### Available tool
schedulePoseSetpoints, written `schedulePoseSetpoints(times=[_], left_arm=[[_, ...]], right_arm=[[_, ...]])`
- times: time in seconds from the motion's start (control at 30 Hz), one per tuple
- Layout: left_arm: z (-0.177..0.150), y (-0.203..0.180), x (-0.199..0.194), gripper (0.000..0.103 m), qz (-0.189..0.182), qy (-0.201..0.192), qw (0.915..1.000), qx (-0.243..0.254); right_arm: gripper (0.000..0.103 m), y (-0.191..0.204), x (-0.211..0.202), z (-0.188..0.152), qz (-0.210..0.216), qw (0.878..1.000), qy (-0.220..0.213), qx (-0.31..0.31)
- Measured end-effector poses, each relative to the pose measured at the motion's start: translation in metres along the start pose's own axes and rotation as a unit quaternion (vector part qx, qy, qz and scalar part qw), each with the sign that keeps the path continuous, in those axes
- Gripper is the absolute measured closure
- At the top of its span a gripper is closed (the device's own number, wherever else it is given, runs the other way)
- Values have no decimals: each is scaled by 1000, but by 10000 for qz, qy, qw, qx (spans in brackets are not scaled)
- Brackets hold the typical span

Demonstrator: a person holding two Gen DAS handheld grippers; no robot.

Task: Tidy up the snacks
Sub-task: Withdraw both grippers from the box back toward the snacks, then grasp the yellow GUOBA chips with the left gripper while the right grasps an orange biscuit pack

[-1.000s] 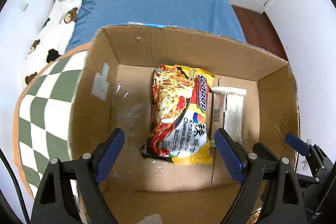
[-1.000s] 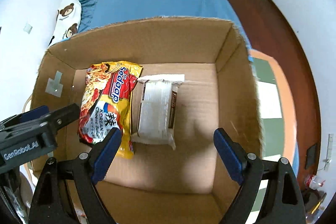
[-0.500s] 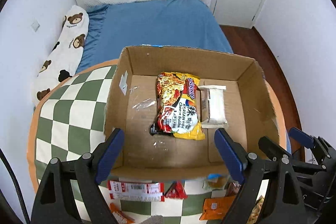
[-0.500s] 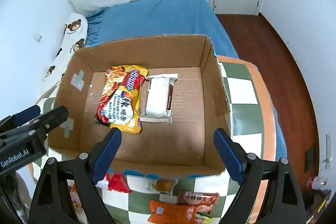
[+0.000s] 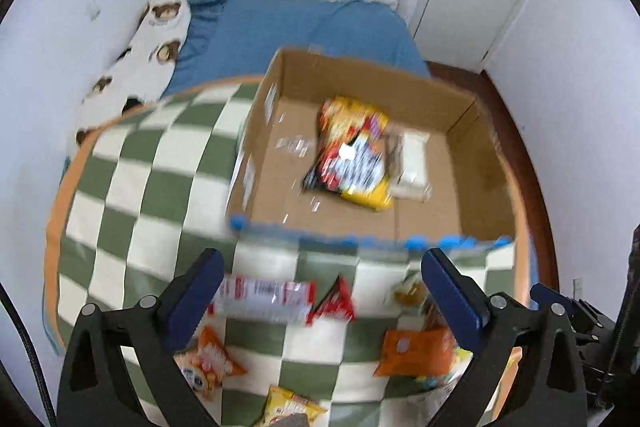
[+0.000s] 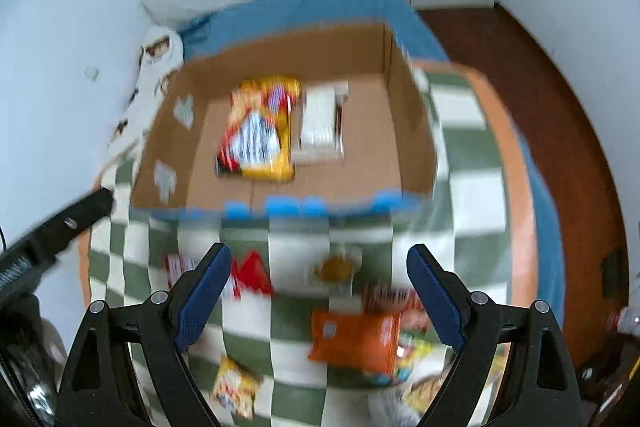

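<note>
Both grippers' fingers (image 5: 202, 291) apart, left opening, empty above table snacks (image 5: 266, 297).

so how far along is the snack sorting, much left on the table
Early stage. Done: a yellow noodle pack and a white wrapped bar lie flat in the cardboard box. In hand: nothing; the left gripper, jaws opening, and the right gripper are both empty. Left: at least six packets on the checkered cloth, including an orange packet and a red packet.
</note>
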State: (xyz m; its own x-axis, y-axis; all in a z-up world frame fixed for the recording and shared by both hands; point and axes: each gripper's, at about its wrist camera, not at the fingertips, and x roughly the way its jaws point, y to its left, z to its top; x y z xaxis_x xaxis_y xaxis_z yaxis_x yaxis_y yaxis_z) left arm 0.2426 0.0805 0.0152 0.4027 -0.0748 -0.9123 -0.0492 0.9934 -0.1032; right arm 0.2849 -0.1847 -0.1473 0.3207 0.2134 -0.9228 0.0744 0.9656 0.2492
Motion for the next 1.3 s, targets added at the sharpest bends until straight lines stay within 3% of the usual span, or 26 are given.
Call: schedulePoseSetpoints(times=[0.1, 0.2, 0.33, 0.5, 0.7, 0.73, 0.77, 0.8, 0.87, 0.97, 1.03, 1.1, 1.17, 1.3], left_arm=[[-32, 13, 26, 2, 176, 435, 9989, -7], [-79, 32, 59, 2, 379, 1182, 9917, -347], [-136, 48, 89, 3, 280, 1878, 9794, -695], [-188, 39, 122, 3, 392, 2516, 9668, -196], [-215, 29, 149, 3, 358, 2911, 9560, 89], [-217, 28, 152, 3, 348, 2950, 9548, 111], [-217, 28, 156, 7, 336, 2978, 9540, 104], [-218, 29, 158, 12, 329, 3008, 9531, 63], [-217, 32, 162, 31, 310, 3083, 9507, -91], [-211, 36, 161, 37, 402, 2934, 9545, -344], [-201, 34, 158, 38, 479, 2726, 9600, -424], [-190, 30, 157, 38, 516, 2551, 9644, -461], [-179, 26, 158, 38, 500, 2413, 9680, -473], [-168, 19, 167, 36, 396, 2386, 9695, -399]], right_arm=[[11, -2, 37, -30, -1, 9973, 647, -344], [12, 5, 70, -55, -209, 9889, 1092, -981], [12, 19, 109, -82, -637, 9646, 1622, -1979], [12, 35, 144, -108, -995, 9186, 2224, -3113], [12, 43, 190, -140, -1509, 8381, 2843, -4404], [12, 43, 195, -143, -1607, 8292, 2832, -4542], [15, 41, 199, -144, -1654, 8285, 2859, -4523], [18, 39, 200, -143, -1660, 8342, 2864, -4411], [30, 33, 195, -131, -1421, 8723, 2814, -3739], [38, 13, 183, -111, -1033, 9301, 2644, -2329], [38, -4, 174, -104, -692, 9585, 2451, -1282], [37, -23, 169, -104, -97, 9708, 2393, -155], [23, -35, 168, -110, 533, 9657, 2469, 606], [19, -32, 157, -117, 425, 9741, 2211, 213]])
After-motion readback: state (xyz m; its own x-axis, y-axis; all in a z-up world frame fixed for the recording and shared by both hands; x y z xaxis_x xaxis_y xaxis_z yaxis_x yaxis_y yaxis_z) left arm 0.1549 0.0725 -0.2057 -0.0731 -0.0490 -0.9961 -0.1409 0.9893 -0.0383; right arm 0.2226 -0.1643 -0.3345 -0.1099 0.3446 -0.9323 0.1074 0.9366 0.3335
